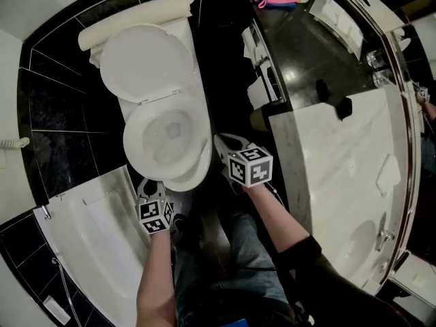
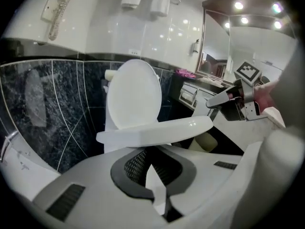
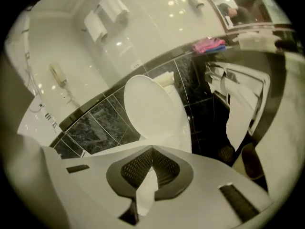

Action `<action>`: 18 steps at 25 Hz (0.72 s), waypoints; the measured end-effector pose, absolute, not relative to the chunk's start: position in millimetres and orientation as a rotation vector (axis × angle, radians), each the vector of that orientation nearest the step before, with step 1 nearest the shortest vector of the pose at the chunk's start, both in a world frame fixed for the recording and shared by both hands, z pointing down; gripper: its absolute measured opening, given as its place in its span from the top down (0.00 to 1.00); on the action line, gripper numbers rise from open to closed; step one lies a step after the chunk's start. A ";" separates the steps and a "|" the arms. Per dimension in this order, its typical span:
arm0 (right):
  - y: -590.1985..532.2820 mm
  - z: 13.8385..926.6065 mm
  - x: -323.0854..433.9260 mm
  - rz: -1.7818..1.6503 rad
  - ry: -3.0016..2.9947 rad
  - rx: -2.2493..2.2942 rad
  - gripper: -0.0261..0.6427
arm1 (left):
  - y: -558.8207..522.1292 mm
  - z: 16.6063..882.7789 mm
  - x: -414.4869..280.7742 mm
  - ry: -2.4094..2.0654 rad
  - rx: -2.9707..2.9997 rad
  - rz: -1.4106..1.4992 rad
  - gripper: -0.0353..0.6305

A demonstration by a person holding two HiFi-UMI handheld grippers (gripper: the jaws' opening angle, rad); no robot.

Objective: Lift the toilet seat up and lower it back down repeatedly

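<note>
Quick rundown. The left gripper (image 2: 148, 151) is clenched, pads meeting at the tips w/ nothing pinched between them. The toilet seat (image 2: 157, 130) is partway up, roughly level, and its front edge sits right above and just past those tips. Can't tell if it's actually resting on them or only very close. Straight behind the seat from the left gripper's pov, the lid (image 2: 133, 92) stands fully upright against the wall.

The right gripper (image 3: 152, 149) is clamped shut too and empty, nothing in the jaws. It's aimed up and over the toilet, so ahead of its tips you mostly get the lid (image 3: 155, 109) and dark tiles. From the left gripper's view the right gripper (image 2: 214, 100) is off to its right, tips just beside the seat's right end. Touching or not, idk, too close to call.

From the head view, the left gripper (image 1: 151, 188) is at the seat's (image 1: 136, 145) near-left edge and the right gripper (image 1: 223, 144) at its right rim, both pointing in at it. Bathtub (image 1: 95, 244) is on the outer side of the left gripper, marble counter (image 1: 340, 169) on the outer side of the right one. There's a rolled towel (image 1: 136, 20) past the lid, on the far side from both tools.
</note>
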State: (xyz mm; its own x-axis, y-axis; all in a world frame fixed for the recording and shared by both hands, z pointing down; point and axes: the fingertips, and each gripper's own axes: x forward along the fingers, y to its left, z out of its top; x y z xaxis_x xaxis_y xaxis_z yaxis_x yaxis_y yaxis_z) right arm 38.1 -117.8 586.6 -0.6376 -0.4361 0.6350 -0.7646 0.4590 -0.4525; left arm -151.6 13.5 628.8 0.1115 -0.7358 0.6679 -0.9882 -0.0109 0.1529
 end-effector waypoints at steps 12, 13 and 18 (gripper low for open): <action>-196.0 493.3 16.3 0.611 -2.453 0.949 0.94 | -91.5 556.1 -177.3 -1.810 1.827 0.575 0.97; -200.9 489.3 15.2 0.603 -2.457 0.944 0.94 | -97.5 552.9 -179.0 -1.817 1.825 0.574 0.97; -220.6 469.6 8.1 0.558 -2.491 0.911 0.94 | -130.2 537.6 -192.0 -1.854 1.835 0.583 0.97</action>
State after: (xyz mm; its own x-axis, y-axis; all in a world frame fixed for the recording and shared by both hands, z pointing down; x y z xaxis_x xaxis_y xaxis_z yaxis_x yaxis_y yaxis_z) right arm 8.1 -220.6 469.6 -0.6926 -0.5038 0.5163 -0.6759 0.7033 -0.2204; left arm -192.0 -130.2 537.6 -0.0001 -0.8026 0.5965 -0.9996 0.0179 0.0240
